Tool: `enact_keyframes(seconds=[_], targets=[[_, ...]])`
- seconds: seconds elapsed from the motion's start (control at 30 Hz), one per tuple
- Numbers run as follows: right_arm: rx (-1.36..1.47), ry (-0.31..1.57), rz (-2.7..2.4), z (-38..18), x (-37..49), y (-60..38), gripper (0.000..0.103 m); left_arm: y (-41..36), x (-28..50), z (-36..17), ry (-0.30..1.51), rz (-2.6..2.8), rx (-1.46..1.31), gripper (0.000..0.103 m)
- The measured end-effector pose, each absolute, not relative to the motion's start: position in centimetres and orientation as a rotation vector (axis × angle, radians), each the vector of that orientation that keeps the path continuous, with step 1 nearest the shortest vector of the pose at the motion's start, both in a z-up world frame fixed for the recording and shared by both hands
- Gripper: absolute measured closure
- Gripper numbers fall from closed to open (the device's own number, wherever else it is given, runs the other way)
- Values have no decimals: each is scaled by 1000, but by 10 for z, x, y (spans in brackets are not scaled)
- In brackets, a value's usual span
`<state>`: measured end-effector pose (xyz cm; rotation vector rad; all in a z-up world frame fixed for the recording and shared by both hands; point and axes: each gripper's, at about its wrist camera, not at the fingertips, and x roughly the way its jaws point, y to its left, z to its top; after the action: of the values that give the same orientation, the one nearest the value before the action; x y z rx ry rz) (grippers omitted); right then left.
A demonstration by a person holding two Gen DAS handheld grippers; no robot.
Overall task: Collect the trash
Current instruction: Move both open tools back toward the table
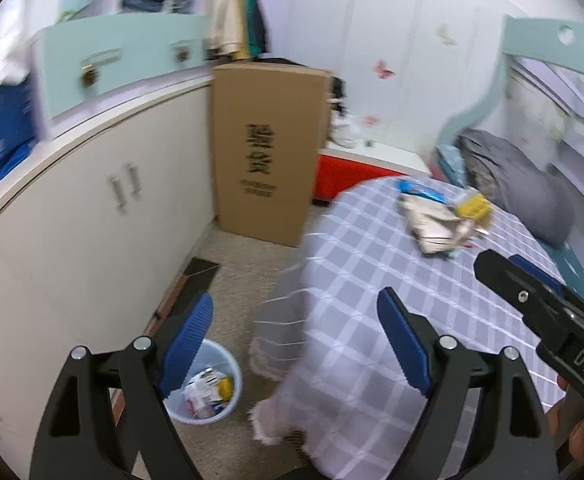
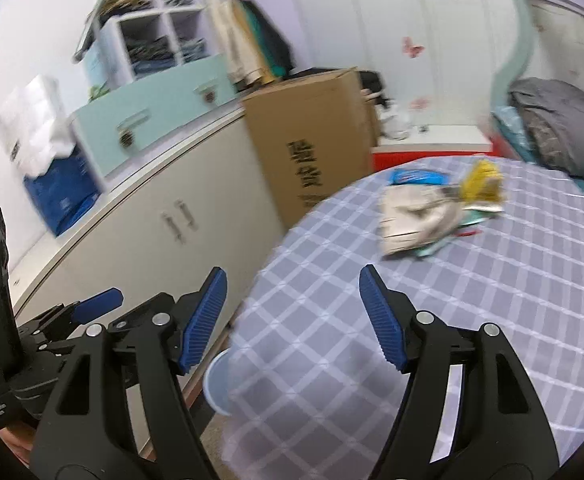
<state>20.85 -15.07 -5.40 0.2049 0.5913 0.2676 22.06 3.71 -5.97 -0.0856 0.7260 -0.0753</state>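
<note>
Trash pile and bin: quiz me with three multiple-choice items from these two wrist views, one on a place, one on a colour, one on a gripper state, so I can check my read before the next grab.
1. Where is the bin?
A. On the floor beside the table
B. On the table
C. On the white cabinet

2. What colour is the bright wrapper at the far end of the trash pile?
A. Red
B. Yellow
C. Black

3. How is the left gripper?
A. Shut on a wrapper
B. Shut, empty
C. Open, empty

Answers: 1 A, it stands on the carpet below the tablecloth's edge; 2 B, it shows yellow in both views; 3 C, its blue pads stand apart with nothing between.
</note>
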Motion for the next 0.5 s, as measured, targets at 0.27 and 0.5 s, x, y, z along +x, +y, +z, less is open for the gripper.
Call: enact_keyframes(seconds=[0.27,0.5], targets=[[253,568,95,-58,222,-246,34,-53,256,-59,718,-196,57,21],[231,626,-53,-82,270,-311,34,-98,306,-63,743,-222,133,21]])
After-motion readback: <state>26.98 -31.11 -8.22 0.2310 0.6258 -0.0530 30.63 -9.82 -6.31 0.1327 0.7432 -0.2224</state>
